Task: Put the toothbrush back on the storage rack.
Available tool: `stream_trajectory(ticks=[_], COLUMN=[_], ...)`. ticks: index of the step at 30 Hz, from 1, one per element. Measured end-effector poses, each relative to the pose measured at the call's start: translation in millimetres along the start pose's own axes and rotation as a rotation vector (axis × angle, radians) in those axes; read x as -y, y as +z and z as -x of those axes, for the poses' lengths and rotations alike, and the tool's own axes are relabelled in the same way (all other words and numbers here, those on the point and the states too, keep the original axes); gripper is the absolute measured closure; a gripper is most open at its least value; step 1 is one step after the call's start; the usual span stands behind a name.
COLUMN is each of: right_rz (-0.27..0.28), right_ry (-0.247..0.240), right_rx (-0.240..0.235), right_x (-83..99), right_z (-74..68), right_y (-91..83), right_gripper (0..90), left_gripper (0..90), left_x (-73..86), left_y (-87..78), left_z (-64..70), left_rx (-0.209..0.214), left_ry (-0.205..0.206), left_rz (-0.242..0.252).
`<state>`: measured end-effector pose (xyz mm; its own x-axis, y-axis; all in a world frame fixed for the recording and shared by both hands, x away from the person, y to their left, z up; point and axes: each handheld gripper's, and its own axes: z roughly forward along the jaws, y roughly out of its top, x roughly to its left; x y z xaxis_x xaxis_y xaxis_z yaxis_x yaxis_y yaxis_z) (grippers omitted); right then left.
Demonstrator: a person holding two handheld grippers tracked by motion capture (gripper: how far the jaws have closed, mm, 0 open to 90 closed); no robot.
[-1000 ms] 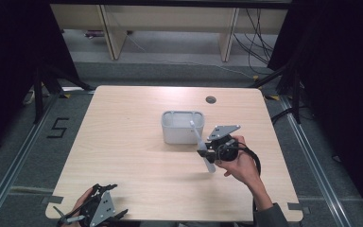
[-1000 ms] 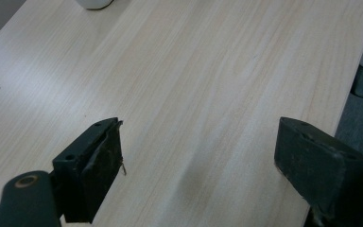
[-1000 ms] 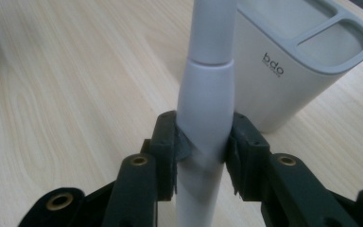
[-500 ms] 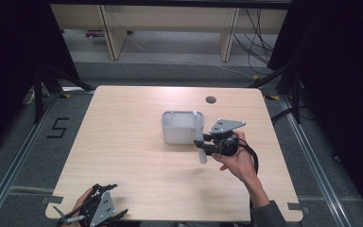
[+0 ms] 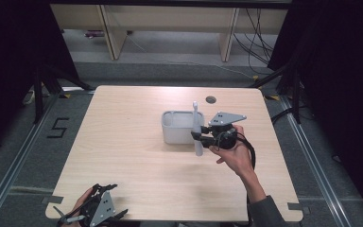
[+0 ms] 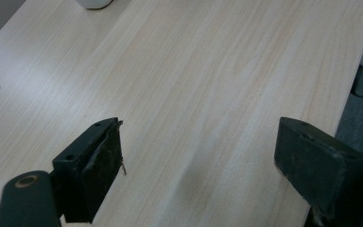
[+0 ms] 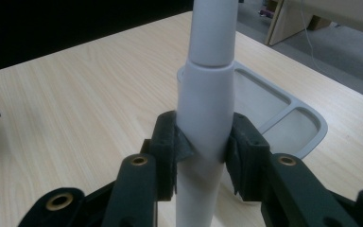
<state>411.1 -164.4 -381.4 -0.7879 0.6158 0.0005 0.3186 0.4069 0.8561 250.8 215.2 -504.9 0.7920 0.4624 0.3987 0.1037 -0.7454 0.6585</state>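
Since the earlier frames, the white toothbrush had been swung from a slant to nearly upright by the right gripper, which had also been carried closer to the grey tray. The jaws of that gripper were closed firmly on the thick lower handle, with the tray lying just beyond and behind them. The left gripper was kept idle at the near table edge, well apart from the work, its jaws spread wide with nothing between them. A slip was judged possible: the smooth, tapered handle was held at one narrow band, so a tilt or a knock on the tray wall could let it twist or slide down through the pads. In the right gripper view, the pinch on the handle and the tray's divided compartments were made plain, which the high view left too small to tell. The brush head was seen in the high view, above the tray. Bare table was seen ahead in the left gripper view.
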Motion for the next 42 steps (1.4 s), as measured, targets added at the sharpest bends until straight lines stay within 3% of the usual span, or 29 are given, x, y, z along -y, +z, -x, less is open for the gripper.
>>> stream_trajectory(ticks=[3,21,23,25,26,30,31,34,36,42], right_rz=[0.008,0.071,0.073,0.084,0.089,0.077,0.084,0.081,0.094,0.105], right_ry=[0.008,0.030,0.037,0.062,0.040,0.057,0.038,0.071,0.045,0.055], right_rx=[0.000,-0.015,-0.025,-0.017,-0.016,-0.021,-0.021,-0.027,-0.029,-0.028], right_x=[-2.3,-31.6,-34.6,-37.5,-41.1,-46.7,-48.9,-57.1,-59.7,-75.7], right_z=[1.3,2.9,3.0,1.1,2.1,0.3,1.7,0.7,2.9,5.1], right_y=[0.7,8.8,10.0,10.5,10.3,10.5,10.9,12.6,13.8,14.9], right_gripper=[67.0,67.0,67.0,67.0,67.1,67.0,67.1,67.0,67.0,67.1], left_gripper=[15.4,15.4,15.4,15.4,15.4,15.4,15.4,15.4,15.4,15.4], left_x=[-0.2,-0.2,-0.1,-0.5,-0.4,-0.7,-0.7,-0.5,-0.4,-0.5], left_y=[-1.6,-1.8,-1.2,-2.6,-2.2,-2.7,-2.8,-2.6,-2.4,-2.3], left_z=[-1.0,-0.4,0.0,-1.3,-0.9,-1.3,-1.5,-1.4,-1.2,-0.8], left_rx=[0.014,0.002,0.004,0.014,0.007,0.014,0.013,0.015,0.008,0.013], left_ry=[0.018,0.019,0.008,0.025,0.024,0.026,0.028,0.028,0.028,0.017], left_rz=[-0.016,-0.013,-0.005,-0.024,-0.019,-0.024,-0.025,-0.026,-0.021,-0.015])
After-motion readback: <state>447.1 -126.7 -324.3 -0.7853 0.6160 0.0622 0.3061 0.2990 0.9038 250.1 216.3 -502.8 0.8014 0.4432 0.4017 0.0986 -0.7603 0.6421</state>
